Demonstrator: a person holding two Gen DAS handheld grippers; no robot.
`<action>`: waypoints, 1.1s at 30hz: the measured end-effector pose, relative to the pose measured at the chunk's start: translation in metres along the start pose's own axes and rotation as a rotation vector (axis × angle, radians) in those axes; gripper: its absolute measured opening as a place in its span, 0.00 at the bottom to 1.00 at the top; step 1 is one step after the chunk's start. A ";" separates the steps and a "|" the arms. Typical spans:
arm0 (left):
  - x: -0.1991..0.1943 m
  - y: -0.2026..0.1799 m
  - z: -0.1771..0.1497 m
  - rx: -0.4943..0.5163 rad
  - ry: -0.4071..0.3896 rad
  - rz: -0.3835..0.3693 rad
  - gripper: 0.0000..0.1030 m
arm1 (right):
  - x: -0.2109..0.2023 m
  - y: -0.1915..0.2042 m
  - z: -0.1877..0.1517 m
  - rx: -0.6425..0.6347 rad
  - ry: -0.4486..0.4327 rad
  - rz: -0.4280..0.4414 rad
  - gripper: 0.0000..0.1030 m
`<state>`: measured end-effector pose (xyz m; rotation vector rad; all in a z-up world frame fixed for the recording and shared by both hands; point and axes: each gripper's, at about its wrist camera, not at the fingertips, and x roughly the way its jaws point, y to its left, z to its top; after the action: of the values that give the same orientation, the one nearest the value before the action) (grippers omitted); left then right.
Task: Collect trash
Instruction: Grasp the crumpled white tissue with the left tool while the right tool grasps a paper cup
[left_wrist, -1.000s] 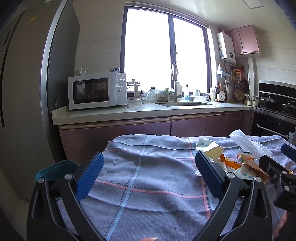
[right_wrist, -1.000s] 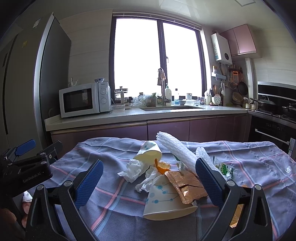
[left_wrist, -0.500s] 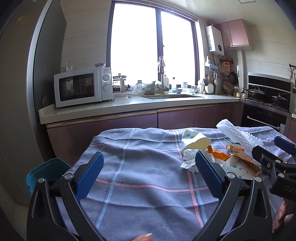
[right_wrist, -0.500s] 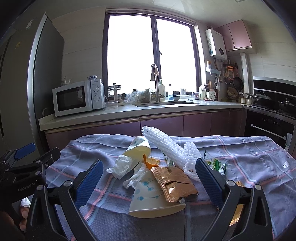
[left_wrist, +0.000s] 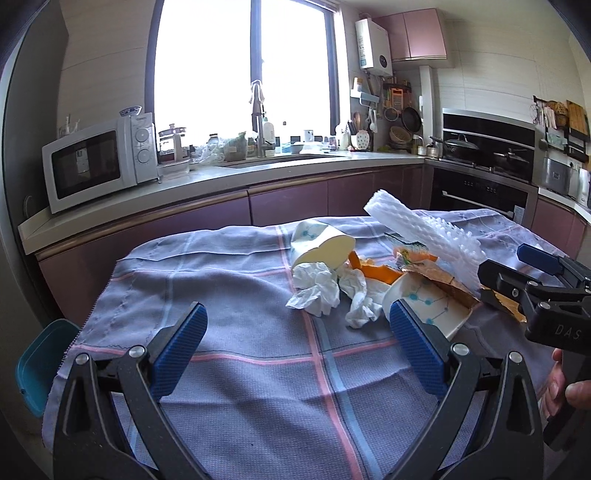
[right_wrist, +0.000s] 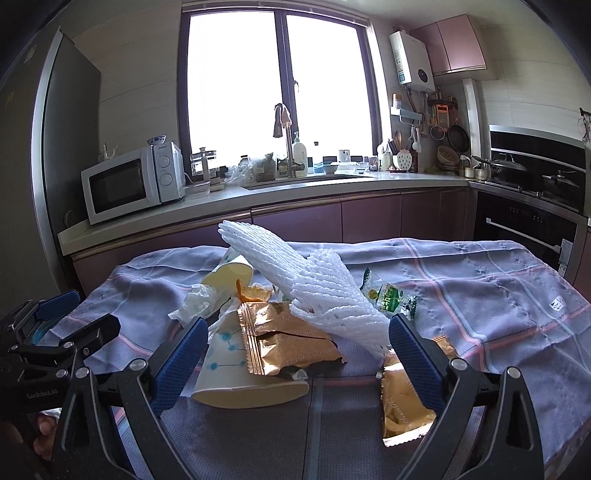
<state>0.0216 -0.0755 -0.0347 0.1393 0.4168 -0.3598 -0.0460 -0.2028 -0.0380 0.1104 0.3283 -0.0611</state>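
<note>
The right gripper (right_wrist: 295, 354) stood wide open and empty at lower centre, its jaws flanking the gold wrapper (right_wrist: 284, 339) on the paper cup (right_wrist: 236, 373). The left gripper (left_wrist: 295, 347), also spread and empty, hovered over bare cloth (left_wrist: 229, 280). A pinch there risked snagging the foam net (right_wrist: 306, 284) leaning above, scattering the 2 tissues (left_wrist: 317, 291).

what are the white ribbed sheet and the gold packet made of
White ribbed sheet: looks like soft foam netting, matte, with raised ridges and open mesh. Gold packet: probably metallised plastic film, glossy, creased, crimped along its sealed edge.
</note>
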 end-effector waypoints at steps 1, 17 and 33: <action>0.002 -0.004 -0.001 0.012 0.003 -0.006 0.95 | -0.001 -0.001 -0.002 0.001 0.008 0.014 0.86; 0.043 0.022 0.013 0.017 0.103 0.024 0.95 | 0.035 0.003 -0.041 0.318 0.239 0.382 0.49; 0.152 0.013 0.025 -0.016 0.394 -0.162 0.26 | 0.032 -0.001 -0.034 0.298 0.238 0.425 0.04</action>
<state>0.1652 -0.1162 -0.0745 0.1620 0.8236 -0.4908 -0.0265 -0.2011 -0.0801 0.4829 0.5256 0.3272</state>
